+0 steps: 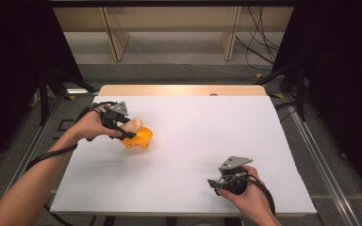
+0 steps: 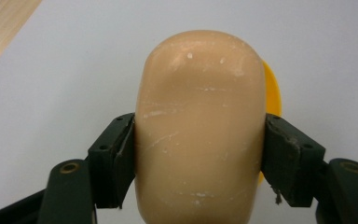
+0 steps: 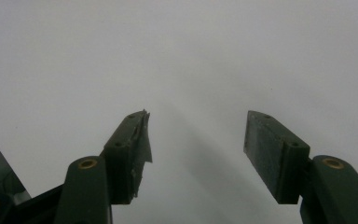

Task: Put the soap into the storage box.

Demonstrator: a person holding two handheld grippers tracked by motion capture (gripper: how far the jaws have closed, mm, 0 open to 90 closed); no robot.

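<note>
1. The left gripper (image 2: 199, 154) is clamped on a beige soap bar (image 2: 200, 135) (scuffed), above a yellow dish (image 1: 139, 138) near the worktop's (image 1: 193, 155) left edge.
2. The right gripper (image 3: 196, 144) rests with jaws apart near the front edge.

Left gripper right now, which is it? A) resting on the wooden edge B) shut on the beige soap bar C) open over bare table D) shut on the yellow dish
B: in the left gripper view both jaws of the left gripper press the sides of the beige soap bar, with the yellow dish behind it.
</note>
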